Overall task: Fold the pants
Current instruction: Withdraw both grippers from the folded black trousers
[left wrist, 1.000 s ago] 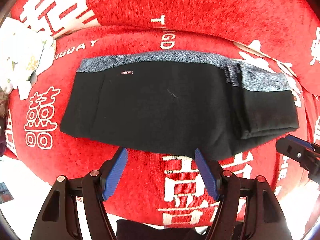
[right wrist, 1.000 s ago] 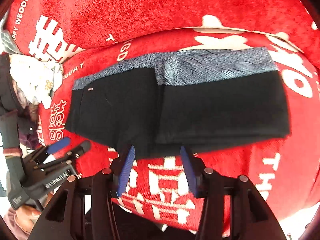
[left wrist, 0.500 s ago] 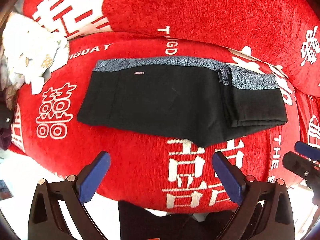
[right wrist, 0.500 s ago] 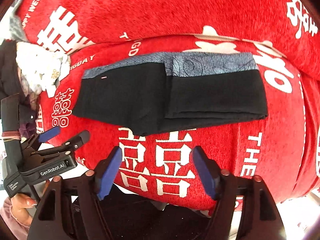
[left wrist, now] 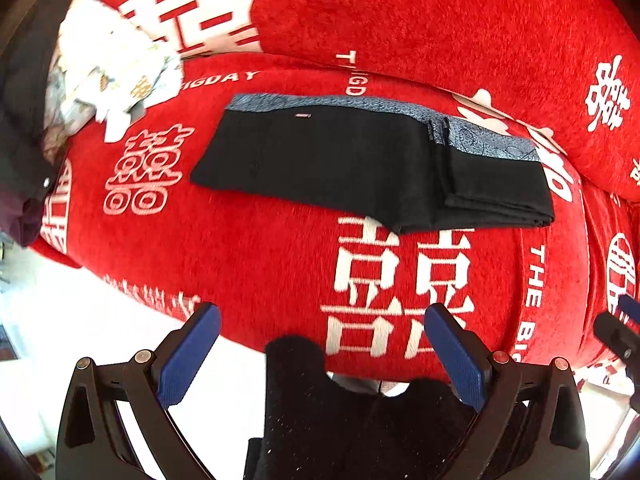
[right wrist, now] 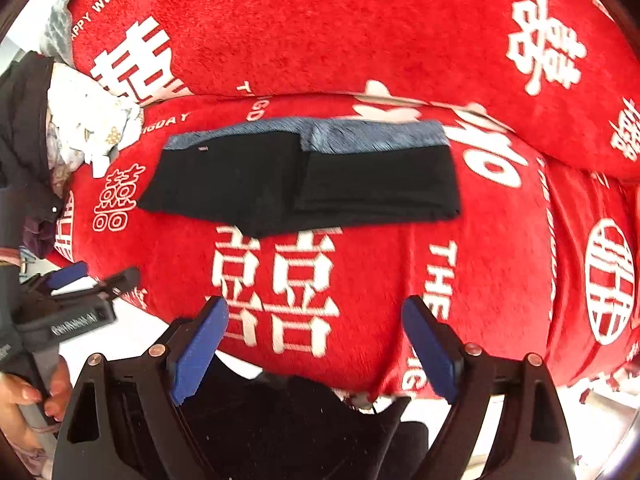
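A red plush blanket with white lettering [left wrist: 280,248] is spread beneath the folded black pants with a grey patterned waistband [left wrist: 340,160], laid lengthwise left to right, waistband facing away. Both are held well clear: the left gripper [left wrist: 322,350] spread wide, the right gripper [right wrist: 316,344] opening, apparently empty.

1. My left wrist camera looks steeply down along its own fingers onto the red blanket [left wrist: 248,264], from well above it.
2. My right wrist camera looks down likewise, set off to the right.
3. Both views share the folded pants [left wrist: 360,168] [right wrist: 304,184], and the right view also catches the left gripper [right wrist: 86,278].
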The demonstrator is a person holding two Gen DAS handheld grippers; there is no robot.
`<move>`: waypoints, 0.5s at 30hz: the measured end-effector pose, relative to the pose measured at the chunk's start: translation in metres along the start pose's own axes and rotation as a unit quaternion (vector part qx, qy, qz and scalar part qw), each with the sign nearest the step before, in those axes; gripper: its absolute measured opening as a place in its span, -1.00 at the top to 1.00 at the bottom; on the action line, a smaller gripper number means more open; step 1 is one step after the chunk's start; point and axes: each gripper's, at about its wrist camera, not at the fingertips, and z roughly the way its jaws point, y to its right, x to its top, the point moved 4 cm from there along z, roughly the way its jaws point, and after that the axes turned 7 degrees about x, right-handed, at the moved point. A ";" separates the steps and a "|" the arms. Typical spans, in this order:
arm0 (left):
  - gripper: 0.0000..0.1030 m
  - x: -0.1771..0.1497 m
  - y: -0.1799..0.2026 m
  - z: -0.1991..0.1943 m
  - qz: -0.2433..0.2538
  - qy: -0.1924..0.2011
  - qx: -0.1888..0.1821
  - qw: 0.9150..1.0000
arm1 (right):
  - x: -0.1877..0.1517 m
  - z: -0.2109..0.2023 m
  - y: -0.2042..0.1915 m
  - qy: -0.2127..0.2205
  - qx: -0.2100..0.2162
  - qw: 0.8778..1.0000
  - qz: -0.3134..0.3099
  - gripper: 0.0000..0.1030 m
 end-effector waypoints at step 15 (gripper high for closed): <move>-0.97 -0.018 -0.052 -0.015 -0.027 -0.002 0.017 0.999 | -0.023 0.000 -0.011 0.000 0.023 0.998 0.053 -0.76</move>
